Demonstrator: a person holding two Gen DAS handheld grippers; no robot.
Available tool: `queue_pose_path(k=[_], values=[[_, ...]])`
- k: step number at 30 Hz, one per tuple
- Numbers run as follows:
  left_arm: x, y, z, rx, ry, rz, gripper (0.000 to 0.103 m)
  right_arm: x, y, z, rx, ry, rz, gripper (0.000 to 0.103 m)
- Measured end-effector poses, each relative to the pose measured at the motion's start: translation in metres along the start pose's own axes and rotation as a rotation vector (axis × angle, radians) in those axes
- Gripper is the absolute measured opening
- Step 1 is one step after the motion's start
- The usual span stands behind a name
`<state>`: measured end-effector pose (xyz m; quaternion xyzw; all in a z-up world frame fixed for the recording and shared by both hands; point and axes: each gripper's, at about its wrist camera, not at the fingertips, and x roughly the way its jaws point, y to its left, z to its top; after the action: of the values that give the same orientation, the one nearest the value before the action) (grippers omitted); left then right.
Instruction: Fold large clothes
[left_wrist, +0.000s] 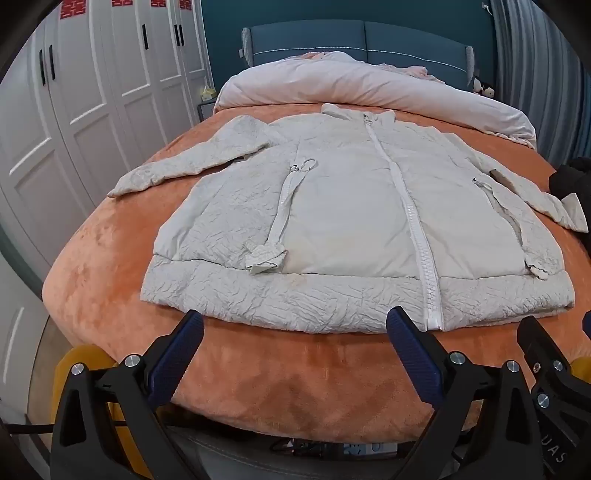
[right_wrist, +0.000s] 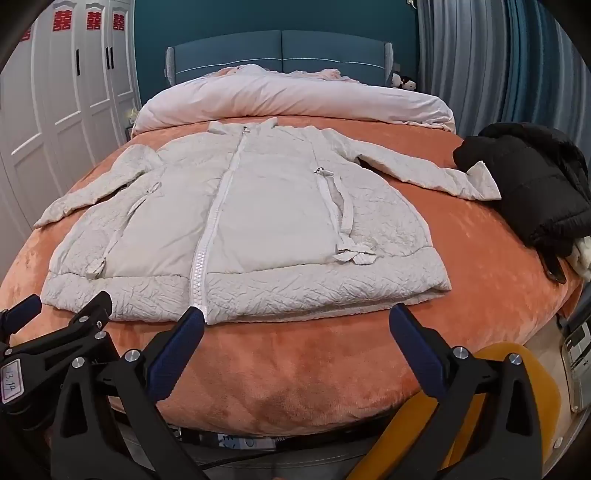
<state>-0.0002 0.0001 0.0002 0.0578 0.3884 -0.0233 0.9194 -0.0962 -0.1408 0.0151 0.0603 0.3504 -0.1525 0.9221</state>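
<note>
Both grippers, left gripper (left_wrist: 295, 332) and right gripper (right_wrist: 297, 328), stand spread and empty; just ahead lies a soft, light, cream quilted zip-up jacket (left_wrist: 343, 221), best pinched at its thick hem.

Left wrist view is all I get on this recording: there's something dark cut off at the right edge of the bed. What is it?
Observer: A black puffy jacket, bunched up on the orange bed cover, seen whole in the right wrist view.
Operator: Does the white jacket's sleeve reach it?
Observer: Yes, the cuff of the white jacket lies right against the black one's edge.
Operator: Is the right tool holding anything?
Observer: No. The right tool is open over the bed's near edge, just short of the hem, nothing between its fingers.
</note>
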Motion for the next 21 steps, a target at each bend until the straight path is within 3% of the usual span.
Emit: queue_pose_path(k=[21], values=[[-0.0043, 0.0012, 0.0005, -0.008, 0.005, 0.001, 0.094, -0.0027, 0.0067, -0.0001, -0.029, -0.002, -0.015, 0.098]])
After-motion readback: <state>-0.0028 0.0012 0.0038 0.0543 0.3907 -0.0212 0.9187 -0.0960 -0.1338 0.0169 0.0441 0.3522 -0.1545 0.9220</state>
